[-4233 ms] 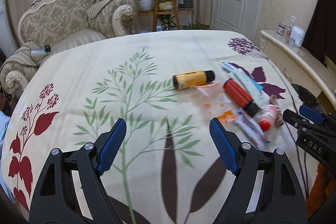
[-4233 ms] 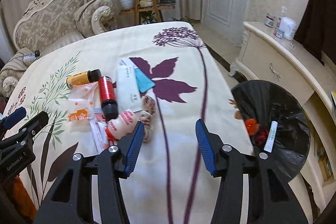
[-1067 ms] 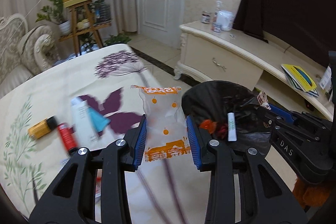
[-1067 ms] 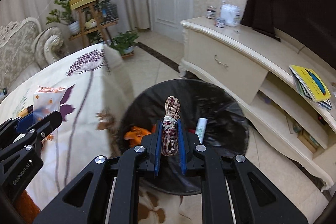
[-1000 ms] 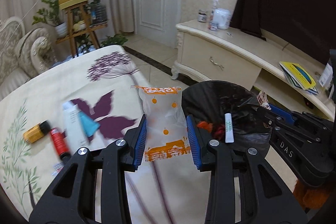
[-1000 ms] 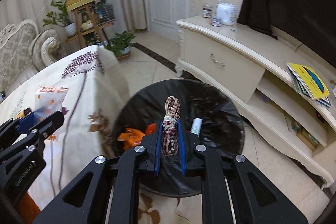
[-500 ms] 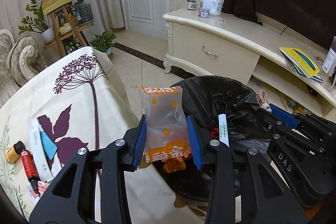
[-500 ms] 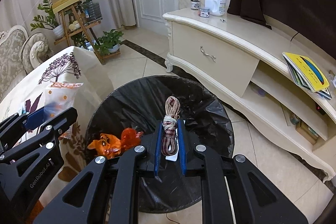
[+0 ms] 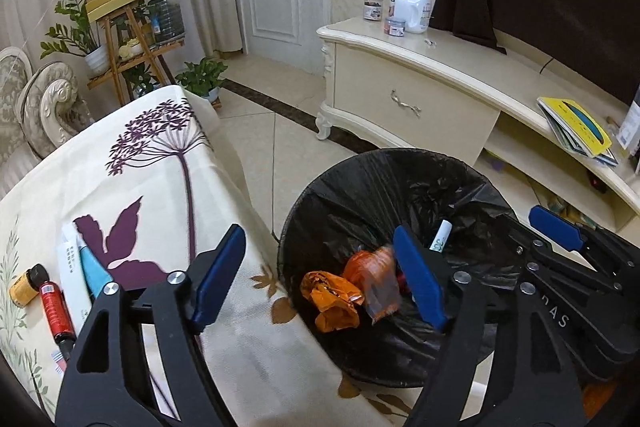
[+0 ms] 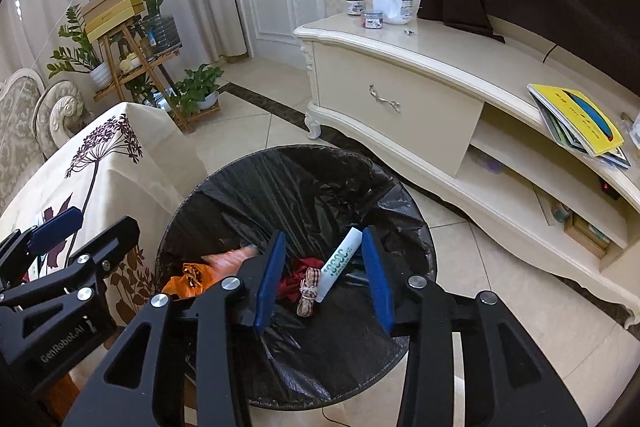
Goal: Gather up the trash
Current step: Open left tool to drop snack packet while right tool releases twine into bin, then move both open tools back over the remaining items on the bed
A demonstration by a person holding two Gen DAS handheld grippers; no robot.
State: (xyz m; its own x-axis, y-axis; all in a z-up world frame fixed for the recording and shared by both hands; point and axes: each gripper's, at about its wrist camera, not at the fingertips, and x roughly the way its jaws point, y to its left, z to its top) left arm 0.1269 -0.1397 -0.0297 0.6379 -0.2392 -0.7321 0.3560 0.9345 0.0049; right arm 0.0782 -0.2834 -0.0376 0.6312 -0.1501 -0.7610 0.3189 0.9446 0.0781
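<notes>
The clear wrapper (image 9: 376, 287) (in the bin (image 9: 320, 195)) is motion-blurred.

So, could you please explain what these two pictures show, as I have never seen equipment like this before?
There is no robot here: a person holds a hand-held gripper in each hand, each with two blue-padded fingers and a camera looking along them. One picture comes from the left gripper, the other from the right gripper. Both hang over a bin lined with a black bag, their jaws opening, nothing between them. In the bin lie a clear orange-printed bag, a small rope bundle, a white tube and orange wrappers. On the flowered cloth wait a red bottle and a yellow bottle.
</notes>
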